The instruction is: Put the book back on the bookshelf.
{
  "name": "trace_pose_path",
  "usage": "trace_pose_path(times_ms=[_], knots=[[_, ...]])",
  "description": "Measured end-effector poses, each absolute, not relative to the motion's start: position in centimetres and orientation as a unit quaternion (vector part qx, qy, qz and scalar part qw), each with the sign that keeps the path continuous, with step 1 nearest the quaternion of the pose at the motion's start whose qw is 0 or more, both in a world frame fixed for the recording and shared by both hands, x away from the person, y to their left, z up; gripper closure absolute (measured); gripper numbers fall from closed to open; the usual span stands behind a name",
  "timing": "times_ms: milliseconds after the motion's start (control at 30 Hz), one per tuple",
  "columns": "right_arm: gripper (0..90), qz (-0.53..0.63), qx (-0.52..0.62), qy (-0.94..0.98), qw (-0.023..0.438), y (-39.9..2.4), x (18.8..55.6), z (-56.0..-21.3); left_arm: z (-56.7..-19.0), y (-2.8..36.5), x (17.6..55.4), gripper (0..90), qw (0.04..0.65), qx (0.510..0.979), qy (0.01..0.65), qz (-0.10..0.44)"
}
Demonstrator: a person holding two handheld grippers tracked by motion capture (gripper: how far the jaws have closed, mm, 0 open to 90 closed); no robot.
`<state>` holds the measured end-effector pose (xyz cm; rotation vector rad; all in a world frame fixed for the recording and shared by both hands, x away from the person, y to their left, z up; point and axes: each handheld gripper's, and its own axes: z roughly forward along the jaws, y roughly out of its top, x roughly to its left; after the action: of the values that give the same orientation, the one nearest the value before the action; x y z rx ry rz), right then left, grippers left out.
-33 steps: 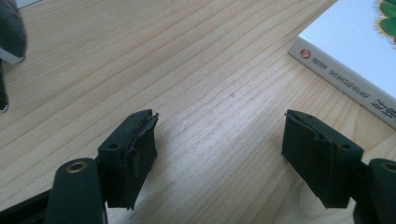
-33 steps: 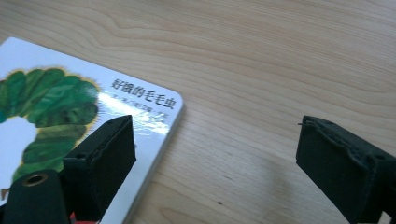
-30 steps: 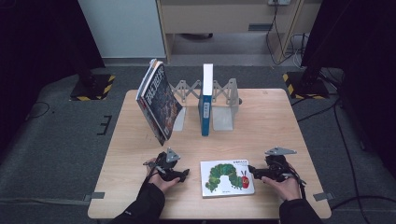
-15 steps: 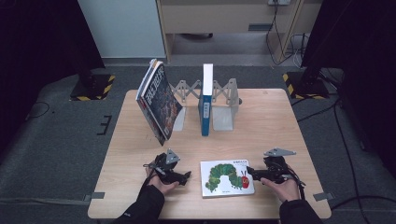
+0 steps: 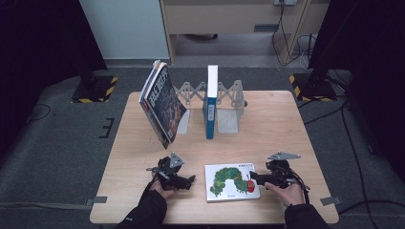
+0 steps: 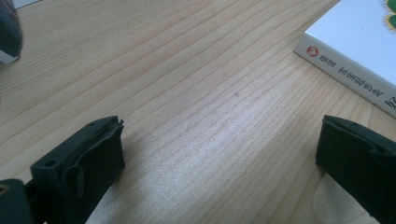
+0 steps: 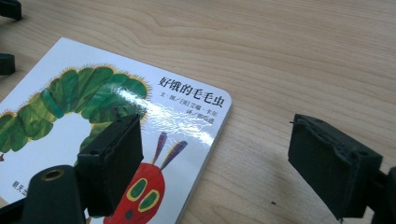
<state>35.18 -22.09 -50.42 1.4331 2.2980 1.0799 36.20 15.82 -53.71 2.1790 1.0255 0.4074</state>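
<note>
A white picture book with a green caterpillar on its cover (image 5: 232, 181) lies flat near the table's front edge. My left gripper (image 5: 191, 181) rests just left of it, pointing at its spine. Its jaws have just been opening and now stand open (image 6: 219, 135) over bare wood, with the book's spine (image 6: 359, 42) a little ahead. My right gripper (image 5: 252, 177) sits at the book's right edge. Its jaws (image 7: 215, 144) have just been closing and are still open: one is over the cover (image 7: 93, 116), the other over the table, and the book's corner lies between them untouched.
Behind, a dark-covered book (image 5: 162, 102) leans tilted against the left end of a grey expanding book rack (image 5: 229, 102). A blue and white book (image 5: 210, 102) stands upright in the rack. Bare wood of the table (image 5: 277, 124) lies between the rack and the hands.
Both hands and all the books stand where they were. Any jaw motion is too small to make out in the high view.
</note>
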Motion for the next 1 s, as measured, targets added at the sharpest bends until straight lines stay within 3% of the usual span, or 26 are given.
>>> trace_pose_path(times_ms=[400, 600, 1000], knots=[[31.5, 0.375, 0.484, 0.788, 0.057, -20.8, 35.3, -51.3, -53.7, 15.7, 36.1, 0.0, 0.341, 0.838, 0.396, 0.157], [31.7, 0.375, 0.486, 0.788, 0.047, -20.7, 35.4, -51.6, -53.6, 15.0, 35.7, 0.0, 0.333, 0.827, 0.422, 0.164], [29.4, 0.373, 0.488, 0.788, 0.038, -20.4, 35.6, -51.9, -53.7, 14.4, 35.1, 0.0, 0.338, 0.83, 0.413, 0.164]])
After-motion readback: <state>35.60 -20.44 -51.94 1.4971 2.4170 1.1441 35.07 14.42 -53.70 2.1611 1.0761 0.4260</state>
